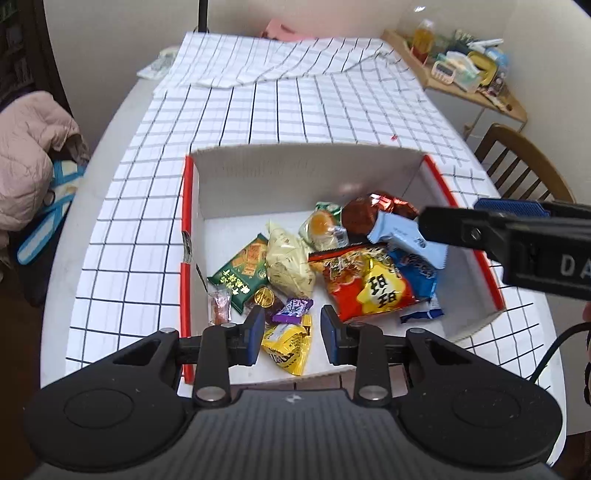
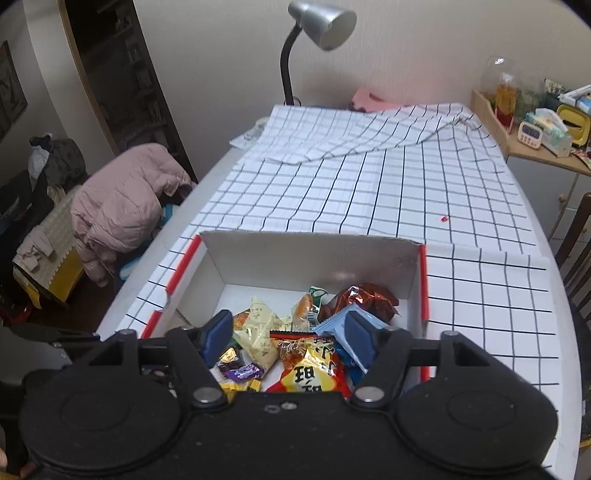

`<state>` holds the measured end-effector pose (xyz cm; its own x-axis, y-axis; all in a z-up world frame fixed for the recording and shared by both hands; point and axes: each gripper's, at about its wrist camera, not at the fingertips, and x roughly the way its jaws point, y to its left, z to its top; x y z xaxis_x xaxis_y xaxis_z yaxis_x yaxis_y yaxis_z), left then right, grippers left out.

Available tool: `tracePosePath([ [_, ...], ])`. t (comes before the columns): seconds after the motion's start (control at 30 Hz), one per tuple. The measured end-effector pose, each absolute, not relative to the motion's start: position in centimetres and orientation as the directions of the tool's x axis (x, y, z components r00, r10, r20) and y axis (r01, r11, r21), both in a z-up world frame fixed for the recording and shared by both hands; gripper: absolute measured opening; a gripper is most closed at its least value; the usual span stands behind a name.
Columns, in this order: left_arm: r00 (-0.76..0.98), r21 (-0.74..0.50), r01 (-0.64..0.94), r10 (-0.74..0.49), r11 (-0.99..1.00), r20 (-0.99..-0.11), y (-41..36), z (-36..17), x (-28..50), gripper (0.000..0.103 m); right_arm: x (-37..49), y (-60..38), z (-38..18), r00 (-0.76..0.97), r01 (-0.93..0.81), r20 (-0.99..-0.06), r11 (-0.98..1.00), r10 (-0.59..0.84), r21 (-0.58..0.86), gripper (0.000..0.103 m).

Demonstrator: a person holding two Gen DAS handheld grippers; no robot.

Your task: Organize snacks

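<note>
A white box with red edges (image 1: 306, 173) (image 2: 314, 254) stands on the checked tablecloth with several snack packets inside. Among them are a red-and-yellow chip bag (image 1: 369, 288) (image 2: 314, 373), a green packet (image 1: 243, 269), a cream packet (image 1: 288, 262) and a brown foil packet (image 1: 369, 214). My left gripper (image 1: 293, 332) hangs open over the box's near end, above a yellow packet (image 1: 288, 343) and a purple candy (image 1: 291, 306). My right gripper (image 2: 288, 332) (image 1: 448, 214) is open over the box's right side. A tilted light-blue packet (image 2: 332, 325) (image 1: 406, 236) lies against its right finger, unclamped.
The checked cloth (image 2: 369, 192) covers a white table and is rumpled at the far end. A desk lamp (image 2: 321, 22) stands at the back. A wooden shelf with bottles (image 1: 461, 70) and a chair (image 1: 517, 162) are at the right; a pink jacket (image 2: 122, 195) lies left.
</note>
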<state>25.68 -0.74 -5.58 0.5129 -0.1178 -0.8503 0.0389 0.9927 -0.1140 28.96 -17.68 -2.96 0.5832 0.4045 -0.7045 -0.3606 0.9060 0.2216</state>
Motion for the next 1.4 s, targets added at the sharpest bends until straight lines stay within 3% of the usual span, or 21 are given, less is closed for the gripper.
tracePosePath([
  [0.27,0.586,-0.113,0.063,-0.129,0.992,-0.8,-1.0,-2.9,22.4,0.033,25.1,-19.3,-1.5,0.631,-0.367,-0.65,0.901,0.423,0.231,0.079],
  [0.3,0.592,-0.114,0.065,-0.13,0.991,-0.795,-1.0,-2.7,22.0,0.037,24.6,-19.5,-1.4,0.636,-0.368,-0.642,0.9,0.427,0.234,0.079],
  [0.37,0.615,-0.12,0.064,-0.134,0.991,-0.777,-0.9,-2.1,21.0,0.058,23.6,-19.7,-1.2,0.643,-0.371,-0.629,0.896,0.436,0.242,0.08],
  [0.4,0.628,-0.122,0.063,-0.135,0.991,-0.767,-0.9,-1.9,20.6,0.06,23.2,-19.9,-1.1,0.645,-0.374,-0.623,0.894,0.442,0.248,0.081],
  [0.53,0.651,-0.123,0.069,-0.138,0.99,-0.746,-0.9,-1.1,19.2,0.06,21.5,-20.3,-1.0,0.66,-0.381,-0.599,0.889,0.454,0.255,0.091],
  [0.63,0.665,-0.12,0.071,-0.137,0.99,-0.735,-0.8,-0.8,18.2,0.061,20.4,-20.6,-0.8,0.673,-0.393,-0.575,0.884,0.465,0.254,0.091],
  [0.83,0.7,-0.11,0.068,-0.126,0.992,-0.703,-0.8,0.1,16.3,0.07,18.1,-21.4,-0.2,0.713,-0.39,-0.526,0.885,0.464,0.254,0.101],
  [1.13,0.749,-0.104,0.069,-0.12,0.992,-0.651,-0.9,1.0,14.1,0.089,15.8,-21.4,0.4,0.744,-0.419,-0.474,0.882,0.471,0.218,0.102],
  [1.4,0.754,-0.12,0.066,-0.128,0.991,-0.644,-1.0,1.3,13.4,0.09,14.8,-22.0,0.7,0.764,-0.409,-0.445,0.884,0.468,0.227,0.102],
])
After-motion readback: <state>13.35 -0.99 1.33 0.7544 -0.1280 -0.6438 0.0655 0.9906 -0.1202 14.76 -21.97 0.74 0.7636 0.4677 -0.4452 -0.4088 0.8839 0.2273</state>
